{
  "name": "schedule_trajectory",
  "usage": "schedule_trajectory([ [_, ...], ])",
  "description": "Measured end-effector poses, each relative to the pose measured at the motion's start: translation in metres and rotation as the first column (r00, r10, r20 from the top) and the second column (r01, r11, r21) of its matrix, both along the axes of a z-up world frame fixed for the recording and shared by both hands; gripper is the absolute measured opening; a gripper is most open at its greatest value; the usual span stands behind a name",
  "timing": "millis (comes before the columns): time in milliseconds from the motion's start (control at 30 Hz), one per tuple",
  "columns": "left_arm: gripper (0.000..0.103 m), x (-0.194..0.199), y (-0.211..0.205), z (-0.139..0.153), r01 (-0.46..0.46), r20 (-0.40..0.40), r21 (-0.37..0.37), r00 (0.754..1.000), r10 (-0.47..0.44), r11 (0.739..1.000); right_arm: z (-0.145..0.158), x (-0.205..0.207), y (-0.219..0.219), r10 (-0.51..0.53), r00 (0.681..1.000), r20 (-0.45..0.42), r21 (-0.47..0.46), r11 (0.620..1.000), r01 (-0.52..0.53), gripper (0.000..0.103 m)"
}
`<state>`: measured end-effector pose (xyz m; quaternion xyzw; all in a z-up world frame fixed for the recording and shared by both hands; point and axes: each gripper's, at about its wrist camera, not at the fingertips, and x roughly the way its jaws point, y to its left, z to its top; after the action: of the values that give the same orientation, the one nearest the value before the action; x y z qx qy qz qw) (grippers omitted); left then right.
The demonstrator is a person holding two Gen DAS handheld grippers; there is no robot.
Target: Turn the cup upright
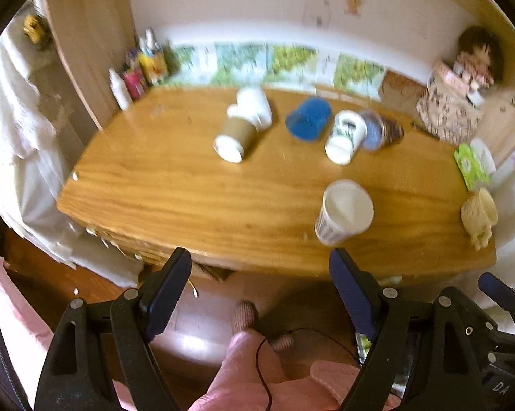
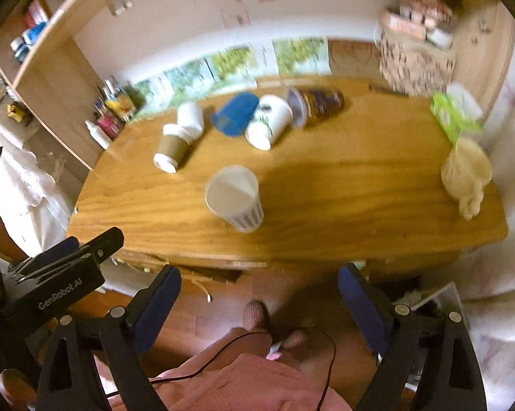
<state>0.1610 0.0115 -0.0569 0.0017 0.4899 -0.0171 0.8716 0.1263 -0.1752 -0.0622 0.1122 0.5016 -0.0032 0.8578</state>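
Five cups lie tipped over along the back of the wooden desk point(image 1: 154, 185), and nearer us one striped paper cup point(image 1: 343, 212) already stands mouth-up, so we'd guess the brown-sleeved coffee cup point(image 1: 235, 138) is next. We've got the left gripper point(image 1: 260, 267) and right gripper point(image 2: 259, 282) spread wide, empty, back off the front edge, probably lining up. Only the right wrist view shows the bookshelf point(image 2: 48, 65) and the left gripper's side.

Soft daylight, motion blur, heavy fisheye bending in both views.
Glare brightens the wooden table point(image 1: 161, 185) toward its left edge; a broad shadow darkens its near-right part. Lying cups and the back wall smear; black vignette fills the picture corners.
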Motion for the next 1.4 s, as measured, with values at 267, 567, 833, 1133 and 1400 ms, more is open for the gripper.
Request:
schedule_trajectory([
  [267, 0.093, -0.031, 0.009, 0.034, -0.025, 0.236, -0.032, 0.971, 0.032, 0.999, 0.024, -0.020, 0.009, -0.004, 0.981, 0.193, -0.076, 0.997, 0.019, 0.102],
  [567, 0.103, -0.061, 0.002, 0.056, -0.010, 0.444, 0.033, 0.896, -0.005, 0.999, 0.046, -0.053, 0.002, -0.082, 0.922, 0.380, -0.060, 0.992, 0.113, 0.102],
  [833, 0.103, -0.079, -0.005, 0.066, -0.010, 0.538, 0.061, 0.843, -0.025, 0.998, 0.054, -0.069, -0.005, -0.128, 0.879, 0.459, -0.041, 0.985, 0.165, 0.102],
  [1133, 0.103, -0.097, -0.013, 0.073, 0.004, 0.620, 0.088, 0.782, -0.058, 0.996, 0.057, -0.080, 0.000, -0.103, 0.865, 0.491, -0.059, 0.987, 0.151, 0.102],
  [1400, 0.103, -0.098, -0.011, 0.072, 0.002, 0.619, 0.083, 0.784, -0.053, 0.997, 0.061, -0.087, 0.003, -0.090, 0.845, 0.527, -0.078, 0.985, 0.154, 0.102],
])
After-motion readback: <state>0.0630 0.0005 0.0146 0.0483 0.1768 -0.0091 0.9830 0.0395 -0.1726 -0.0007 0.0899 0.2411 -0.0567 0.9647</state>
